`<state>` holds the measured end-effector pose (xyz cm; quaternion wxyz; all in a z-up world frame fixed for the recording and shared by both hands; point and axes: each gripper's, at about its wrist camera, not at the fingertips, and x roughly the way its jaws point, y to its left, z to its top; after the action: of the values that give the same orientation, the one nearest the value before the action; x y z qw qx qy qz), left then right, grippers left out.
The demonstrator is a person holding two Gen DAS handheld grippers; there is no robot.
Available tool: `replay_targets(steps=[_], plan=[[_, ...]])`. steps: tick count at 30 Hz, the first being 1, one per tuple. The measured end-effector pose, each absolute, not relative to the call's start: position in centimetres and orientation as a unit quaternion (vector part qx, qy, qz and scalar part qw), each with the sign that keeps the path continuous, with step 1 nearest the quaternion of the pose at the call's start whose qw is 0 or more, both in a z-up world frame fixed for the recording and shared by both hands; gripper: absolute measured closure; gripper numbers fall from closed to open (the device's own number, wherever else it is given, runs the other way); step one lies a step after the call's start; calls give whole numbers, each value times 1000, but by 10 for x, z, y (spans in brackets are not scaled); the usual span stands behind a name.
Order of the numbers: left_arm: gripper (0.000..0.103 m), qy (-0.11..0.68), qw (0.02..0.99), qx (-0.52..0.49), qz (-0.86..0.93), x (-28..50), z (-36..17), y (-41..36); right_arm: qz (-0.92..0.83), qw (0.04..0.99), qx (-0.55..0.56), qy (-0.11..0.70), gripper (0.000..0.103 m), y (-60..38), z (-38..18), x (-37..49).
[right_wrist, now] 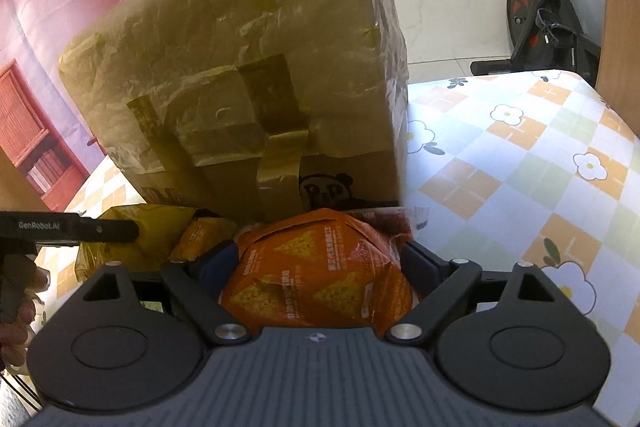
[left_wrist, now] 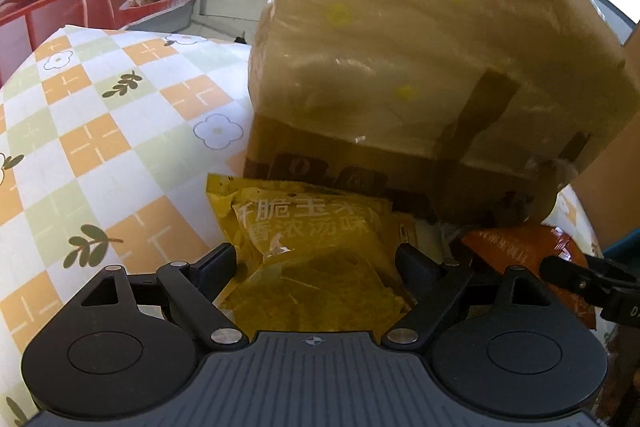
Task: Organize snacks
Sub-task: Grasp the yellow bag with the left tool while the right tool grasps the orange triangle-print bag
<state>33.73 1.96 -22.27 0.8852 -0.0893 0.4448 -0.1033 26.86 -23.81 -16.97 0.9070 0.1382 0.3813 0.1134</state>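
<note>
A yellow snack bag (left_wrist: 312, 247) with white Chinese lettering lies on the table against the taped cardboard box (left_wrist: 420, 47). My left gripper (left_wrist: 316, 259) is wide apart with a finger on each side of the bag. An orange snack bag (right_wrist: 324, 267) with triangle chips printed on it lies against the same box (right_wrist: 248, 67). My right gripper (right_wrist: 320, 263) is wide apart with its fingers on both sides of this bag. The orange bag also shows in the left wrist view (left_wrist: 524, 247), the yellow bag in the right wrist view (right_wrist: 136, 227). Whether the fingers press the bags is unclear.
The table has a checked orange, green and white flowered cloth (left_wrist: 100, 139). A small orange packet (right_wrist: 204, 235) lies between the two bags. The left gripper's finger (right_wrist: 80, 229) shows at the left. An exercise bike (right_wrist: 548, 7) stands behind the table.
</note>
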Motion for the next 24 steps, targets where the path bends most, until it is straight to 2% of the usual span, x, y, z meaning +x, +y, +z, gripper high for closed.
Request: replay_targets(steps=[3,6,14,24], plan=[[16,440,890,-71,-101,335,-222,14,113,906,136,384,12,-236,-172,268],[22,429,895,-64,-102,329,-221,14,113,905,141,386,12,-237,-174,266],[24,402,910,-46,-92,310,-209,17,113,906,144,382,13,-238,-174,259],[24,386,917,-69,-76,293,-196,22,112,910,156,367,25,-242,-167,247]])
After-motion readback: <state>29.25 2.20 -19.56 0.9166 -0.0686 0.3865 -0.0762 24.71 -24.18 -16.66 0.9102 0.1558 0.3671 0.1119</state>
